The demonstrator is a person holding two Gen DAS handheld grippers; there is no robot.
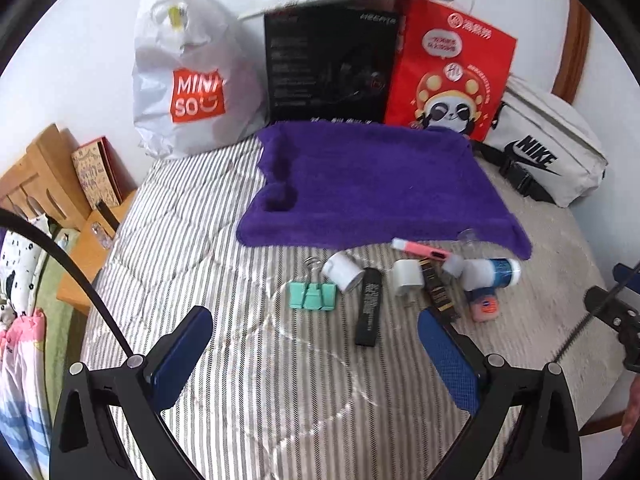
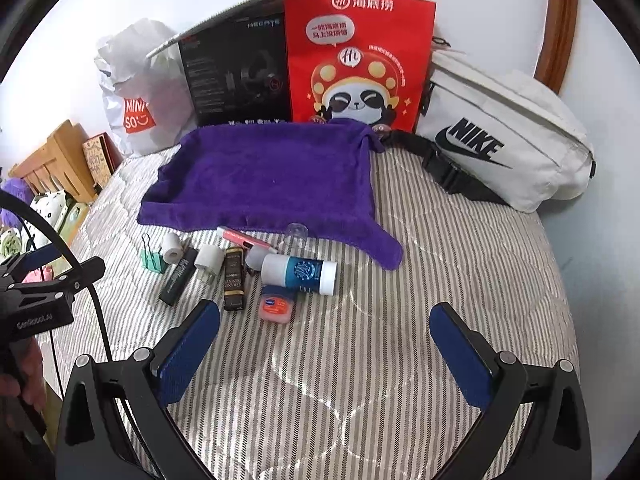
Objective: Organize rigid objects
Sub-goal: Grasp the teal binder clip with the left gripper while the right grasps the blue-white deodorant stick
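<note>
Striped grey-and-white quilted bed cover (image 1: 224,360) filling the lower scene in both wrist views. Left gripper (image 1: 316,332) hovering low over the cover, blue-padded fingers (image 1: 182,356) spread wide apart, holding nothing. Right gripper (image 2: 324,330) likewise hovering, blue pads (image 2: 460,360) wide apart, empty.

Flat purple fleece cloth (image 1: 372,184) spread on the cover toward the wall. Just in front of its near edge, a loose row of small rigid items:
- mint-green binder clip (image 1: 313,293) at the far left of the row
- small white cylinder roll (image 1: 343,271) just beside the clip
- flat black rectangular bar with pale print (image 1: 370,307), lying lengthwise
- white plug-in charger cube (image 1: 407,279)
- dark brown-and-gold slim box (image 1: 439,293), its near end next to the left gripper's right finger
- pink-and-white pen-shaped stick (image 1: 422,251), lying partly on the cloth edge
- clear plastic suction cup (image 2: 297,233), at the cloth edge
- white tube with blue label (image 2: 299,274), lying on its side
- small pink lip-balm tin (image 2: 276,309), just in front of the tube.

Against the white wall behind the cloth, left to right: white Miniso plastic bag (image 1: 188,76), black headset box (image 1: 328,64), red paper bag with panda cartoon (image 2: 356,60), white Nike waist bag (image 2: 504,136).
</note>
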